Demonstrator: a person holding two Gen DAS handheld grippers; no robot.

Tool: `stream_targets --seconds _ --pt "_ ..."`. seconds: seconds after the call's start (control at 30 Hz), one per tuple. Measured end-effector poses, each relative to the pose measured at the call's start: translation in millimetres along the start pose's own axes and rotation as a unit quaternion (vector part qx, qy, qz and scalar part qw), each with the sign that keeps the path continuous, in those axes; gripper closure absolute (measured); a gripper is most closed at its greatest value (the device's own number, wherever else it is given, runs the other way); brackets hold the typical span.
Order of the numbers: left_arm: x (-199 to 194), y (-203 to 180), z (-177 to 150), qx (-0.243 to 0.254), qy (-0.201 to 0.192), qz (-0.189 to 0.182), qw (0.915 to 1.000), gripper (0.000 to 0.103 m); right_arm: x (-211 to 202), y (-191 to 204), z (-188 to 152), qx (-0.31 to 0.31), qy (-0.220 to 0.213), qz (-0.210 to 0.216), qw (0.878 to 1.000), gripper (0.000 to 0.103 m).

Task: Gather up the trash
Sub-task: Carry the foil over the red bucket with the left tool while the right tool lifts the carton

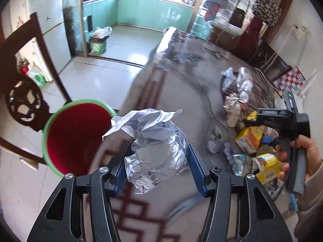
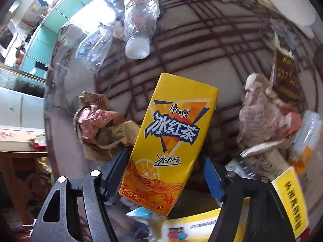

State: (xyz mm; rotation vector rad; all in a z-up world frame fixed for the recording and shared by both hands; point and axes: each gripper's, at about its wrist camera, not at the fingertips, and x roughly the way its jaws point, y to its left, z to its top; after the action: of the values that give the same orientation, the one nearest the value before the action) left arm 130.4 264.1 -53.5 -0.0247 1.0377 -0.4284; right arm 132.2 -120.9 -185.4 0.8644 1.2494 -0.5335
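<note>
My left gripper (image 1: 159,151) is shut on a crumpled white paper (image 1: 155,141), which is pinched between the blue pads above the table edge. A red bin with a green rim (image 1: 76,135) stands on the floor just to its left. In the right wrist view, a yellow iced-tea carton (image 2: 171,133) lies tilted between the fingers of my right gripper (image 2: 165,157). The gripper is open, with a small gap showing at the right pad. The left wrist view shows a hand (image 1: 308,151) holding that gripper (image 1: 252,121) over the trash pile.
On the patterned table (image 1: 181,84) lie a crushed clear bottle (image 2: 139,18), a plastic wrapper (image 2: 94,42), crumpled brown paper (image 2: 101,127), printed crumpled paper (image 2: 262,121) and yellow boxes (image 2: 290,193). A dark wooden chair (image 1: 26,100) stands behind the bin. Tiled floor leads to a kitchen.
</note>
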Motion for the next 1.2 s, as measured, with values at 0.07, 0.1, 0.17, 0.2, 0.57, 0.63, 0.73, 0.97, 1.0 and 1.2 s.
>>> stream_targets --seconds 0.07,0.1,0.17,0.2,0.57,0.63,0.73,0.97,1.0,1.2 --pt "-6 18 0 -0.014 -0.005 0.013 0.9998 0.049 -15 9 -9 -0.014 -0.026 -0.001 1.000 0.034" --pt "-10 30 1 -0.022 -0.009 0.022 0.9995 0.049 -27 17 -14 -0.028 -0.044 0.000 0.999 0.034" --pt "-15 53 2 -0.039 -0.016 0.035 0.9985 0.049 -50 35 -26 -0.056 -0.071 0.008 0.996 0.035" --pt "-17 64 3 -0.046 -0.020 0.041 0.9979 0.049 -60 44 -32 -0.069 -0.083 0.014 0.994 0.036" --pt "-21 146 11 -0.102 -0.036 0.076 0.9913 0.049 -67 131 -117 -0.234 -0.054 -0.011 0.971 0.068" --pt "-20 152 8 -0.106 -0.034 0.072 0.9912 0.049 -45 128 -133 -0.253 -0.028 -0.031 0.967 0.065" --pt "-16 161 4 -0.111 -0.027 0.066 0.9913 0.049 -16 126 -157 -0.264 0.018 -0.030 0.964 0.061" --pt "-9 167 1 -0.106 -0.015 0.055 0.9927 0.049 10 131 -175 -0.301 -0.030 -0.051 0.952 0.023" --pt "-7 169 2 -0.107 -0.015 0.054 0.9928 0.049 11 132 -176 -0.302 -0.029 -0.051 0.952 0.022" --pt "-7 172 7 -0.105 -0.018 0.053 0.9929 0.049 -7 143 -184 -0.320 -0.019 -0.048 0.946 0.022"
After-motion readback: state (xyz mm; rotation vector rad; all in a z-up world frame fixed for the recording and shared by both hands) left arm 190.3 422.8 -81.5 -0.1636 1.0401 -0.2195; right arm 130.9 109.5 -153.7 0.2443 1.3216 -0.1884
